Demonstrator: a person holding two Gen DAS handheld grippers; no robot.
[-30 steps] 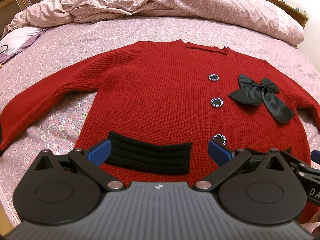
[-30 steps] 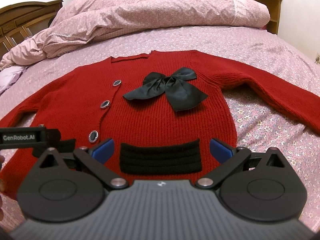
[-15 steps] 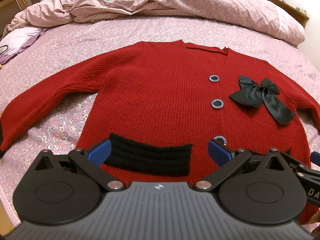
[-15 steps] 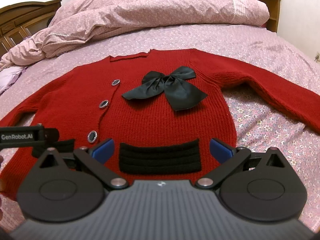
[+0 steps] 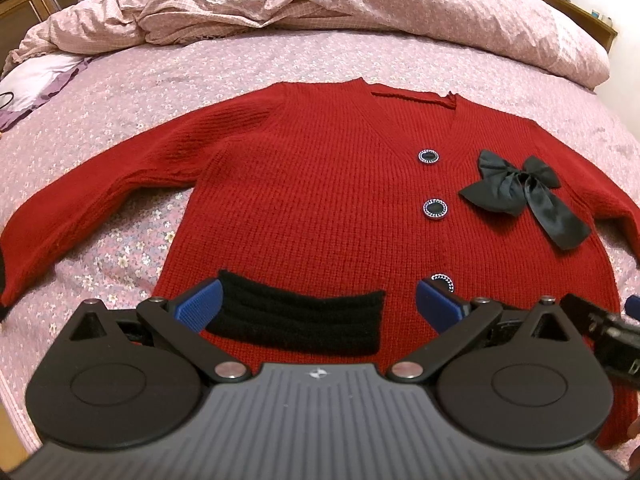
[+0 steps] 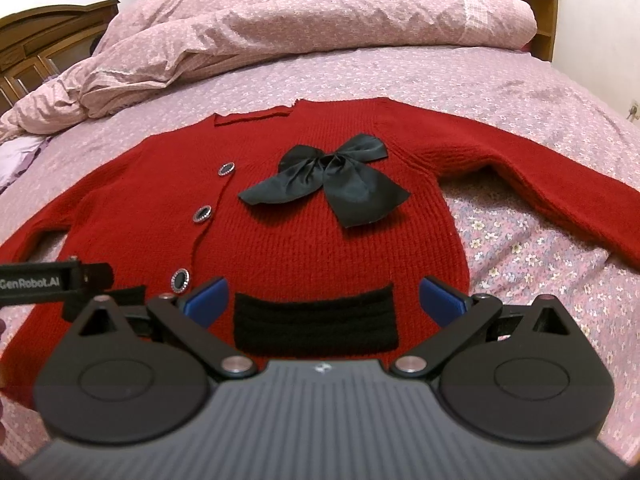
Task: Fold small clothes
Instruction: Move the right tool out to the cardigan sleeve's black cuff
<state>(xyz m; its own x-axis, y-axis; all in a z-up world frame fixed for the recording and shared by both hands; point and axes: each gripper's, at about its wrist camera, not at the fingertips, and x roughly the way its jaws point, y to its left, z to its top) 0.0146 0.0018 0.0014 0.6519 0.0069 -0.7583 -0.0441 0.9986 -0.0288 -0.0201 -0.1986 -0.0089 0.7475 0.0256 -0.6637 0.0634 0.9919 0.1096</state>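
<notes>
A small red knit cardigan [image 5: 320,200] lies flat, front up, on the bed, sleeves spread to both sides. It has three dark buttons, a black satin bow [image 5: 520,196] and black pocket bands. My left gripper [image 5: 318,304] is open and empty above the left pocket band [image 5: 296,320] near the hem. In the right wrist view the cardigan [image 6: 304,240] and bow [image 6: 332,176] show too. My right gripper [image 6: 324,302] is open and empty above the right pocket band [image 6: 316,322]. The left gripper's body [image 6: 52,280] shows at the left edge.
The pink floral bedsheet [image 5: 120,120] surrounds the cardigan. A bunched pink duvet [image 5: 320,4] lies along the far side. A white and purple cloth [image 5: 36,80] lies at far left. A wooden headboard [image 6: 544,12] stands at the back right.
Both grippers have shifted very slightly; the cardigan sits a touch lower in the views. Both stay open and nothing was taken hold of.
</notes>
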